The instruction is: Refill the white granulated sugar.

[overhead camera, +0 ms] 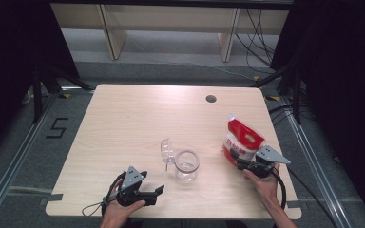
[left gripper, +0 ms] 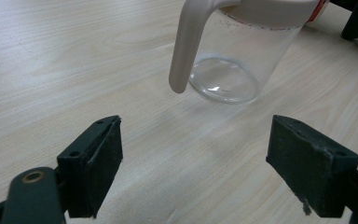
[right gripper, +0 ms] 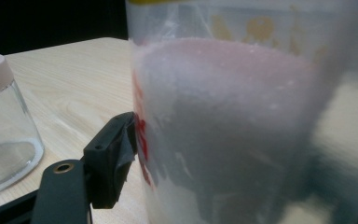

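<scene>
- Pale wood table (overhead camera: 123, 123) sat before dark curtains.
- At about 4 o'clock on it stood a red-and-white bag of white granules (overhead camera: 243, 137); the right gripper (overhead camera: 235, 157) had its jaws around the bag's base, the left pad touching it, the far jaw blurred.
- Near 6 o'clock a clear glass jar (overhead camera: 187, 166) stood with its hinged lid (overhead camera: 167, 149) open.
- Left gripper (left gripper: 193, 161), at 7 o'clock, gaped wide and held nothing.

An upright red-and-white bag (overhead camera: 243, 137) of white powder stands right of the empty glass jar (overhead camera: 187, 166).
</scene>
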